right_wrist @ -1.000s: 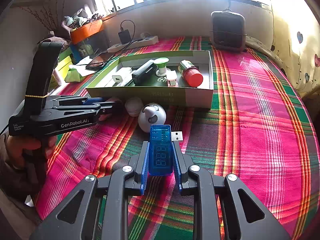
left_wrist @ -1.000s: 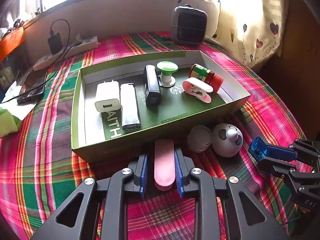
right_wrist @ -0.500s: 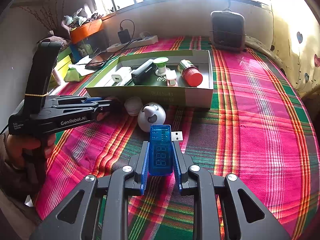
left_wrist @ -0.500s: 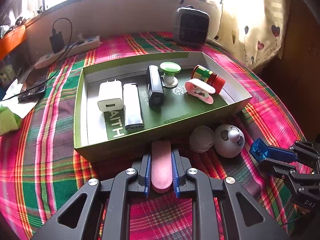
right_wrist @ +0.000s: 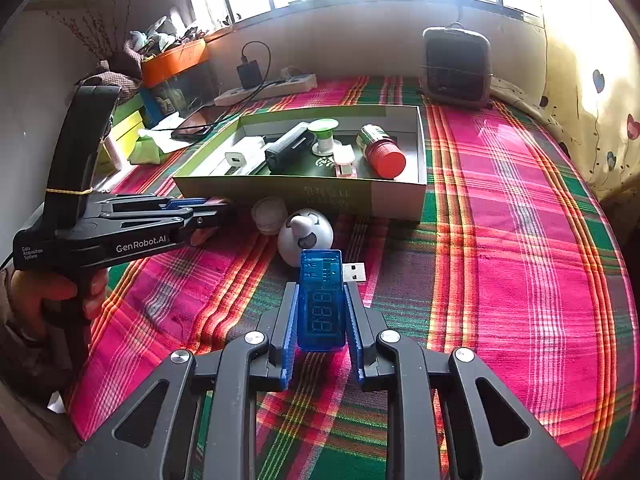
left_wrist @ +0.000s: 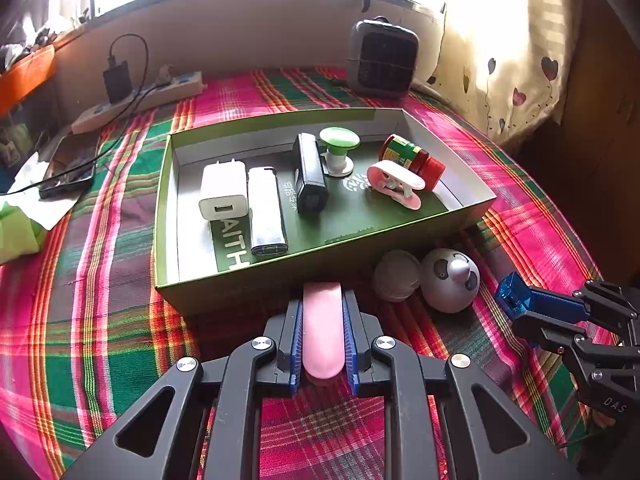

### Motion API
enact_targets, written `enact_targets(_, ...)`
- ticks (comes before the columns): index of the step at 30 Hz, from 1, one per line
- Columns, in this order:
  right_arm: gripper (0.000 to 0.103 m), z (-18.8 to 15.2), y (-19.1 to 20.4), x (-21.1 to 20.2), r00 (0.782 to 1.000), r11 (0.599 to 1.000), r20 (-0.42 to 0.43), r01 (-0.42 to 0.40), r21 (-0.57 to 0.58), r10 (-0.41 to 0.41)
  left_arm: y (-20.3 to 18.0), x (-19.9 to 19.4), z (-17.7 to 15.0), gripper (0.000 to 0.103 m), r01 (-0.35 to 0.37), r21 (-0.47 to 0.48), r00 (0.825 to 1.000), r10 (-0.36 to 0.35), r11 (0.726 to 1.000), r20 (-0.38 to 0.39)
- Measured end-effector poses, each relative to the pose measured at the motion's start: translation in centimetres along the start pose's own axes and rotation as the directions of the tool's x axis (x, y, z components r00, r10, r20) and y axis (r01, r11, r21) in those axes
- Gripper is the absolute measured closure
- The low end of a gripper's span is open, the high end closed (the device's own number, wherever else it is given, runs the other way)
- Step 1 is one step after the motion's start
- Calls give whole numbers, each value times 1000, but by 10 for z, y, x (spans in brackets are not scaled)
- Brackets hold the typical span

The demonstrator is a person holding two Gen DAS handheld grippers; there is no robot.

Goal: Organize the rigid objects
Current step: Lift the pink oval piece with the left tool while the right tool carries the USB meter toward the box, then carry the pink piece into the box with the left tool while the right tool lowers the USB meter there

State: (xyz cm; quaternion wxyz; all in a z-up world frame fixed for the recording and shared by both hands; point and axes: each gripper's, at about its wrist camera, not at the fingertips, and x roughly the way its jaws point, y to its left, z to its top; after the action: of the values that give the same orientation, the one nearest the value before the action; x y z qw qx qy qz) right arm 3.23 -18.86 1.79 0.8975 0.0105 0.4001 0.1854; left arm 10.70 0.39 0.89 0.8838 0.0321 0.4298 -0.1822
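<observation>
My left gripper [left_wrist: 322, 304] is shut on a pink oblong piece [left_wrist: 322, 332], held just in front of the near wall of the green box [left_wrist: 280, 276]. My right gripper [right_wrist: 321, 292] is shut on a blue USB meter [right_wrist: 321, 304] low over the plaid cloth; it also shows in the left wrist view [left_wrist: 516, 300]. The box holds a white charger [left_wrist: 223, 190], a white lighter [left_wrist: 265, 210], a black device [left_wrist: 310, 174], a green-topped stand [left_wrist: 338, 150], a pink clip [left_wrist: 396, 186] and a red-capped bottle [left_wrist: 414, 156]. A panda ball [left_wrist: 450, 280] and a small round jar [left_wrist: 397, 275] lie outside it.
A grey heater [left_wrist: 382, 58] stands at the back. A power strip with a plugged charger [left_wrist: 140, 92] and a phone [left_wrist: 70, 166] lie at the back left. A curtain [left_wrist: 500, 48] hangs at the right. An orange bin [right_wrist: 174, 60] sits on the sill.
My left gripper has closed tighter on the pink piece and edged a little toward the box. The right gripper has held still with the blue meter.
</observation>
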Motion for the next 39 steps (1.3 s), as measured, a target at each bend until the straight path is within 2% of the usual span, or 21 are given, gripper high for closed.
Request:
enact_targets(11,80,11,3,-13,999,1000,38,8,-15,-7,2,-21,5,86,11,-17,999,-11,1000,41)
enact_targets(20,80,30,9,-17,998,999,61,2,-40,1,19,-38,23,86,8,-52,997,-3,999,81)
enact_targets(39,80,88,10,29,1000,1000,23,18,-25,-17,52,-22,62,86,-8,-115,996,19,993,92)
